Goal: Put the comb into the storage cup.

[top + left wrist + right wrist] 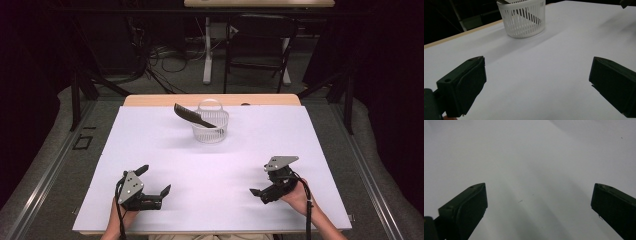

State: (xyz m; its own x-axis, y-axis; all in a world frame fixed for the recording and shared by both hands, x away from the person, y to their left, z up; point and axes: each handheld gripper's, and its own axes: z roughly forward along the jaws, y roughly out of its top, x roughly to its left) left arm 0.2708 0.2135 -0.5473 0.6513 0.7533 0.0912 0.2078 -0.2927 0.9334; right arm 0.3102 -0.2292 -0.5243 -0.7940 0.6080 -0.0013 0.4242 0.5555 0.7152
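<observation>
- High view: your left gripper (154, 179) and right gripper (262, 180) both rest low at the near edge of the white table (150, 150), jaws spread wide, nothing held. The white slotted basket (210, 131) stands well apart from both, near the far edge, with a black comb (192, 116) leaning in it, one end down inside and the other sticking out over the rim toward the left.
- Left gripper view: your jaws gape wide over bare tabletop, and the basket (524, 21) sits ahead and a little left, the comb's (524, 15) dark band crossing behind the slots. This hand looks better placed for the comb's free end; approach from the side so the jaws close across its flat faces, not its teeth.
- Right gripper view: your jaws stand wide over plain white table (529, 170). If you lift the comb, I would bring this gripper to steady the light basket, which may tip.
</observation>
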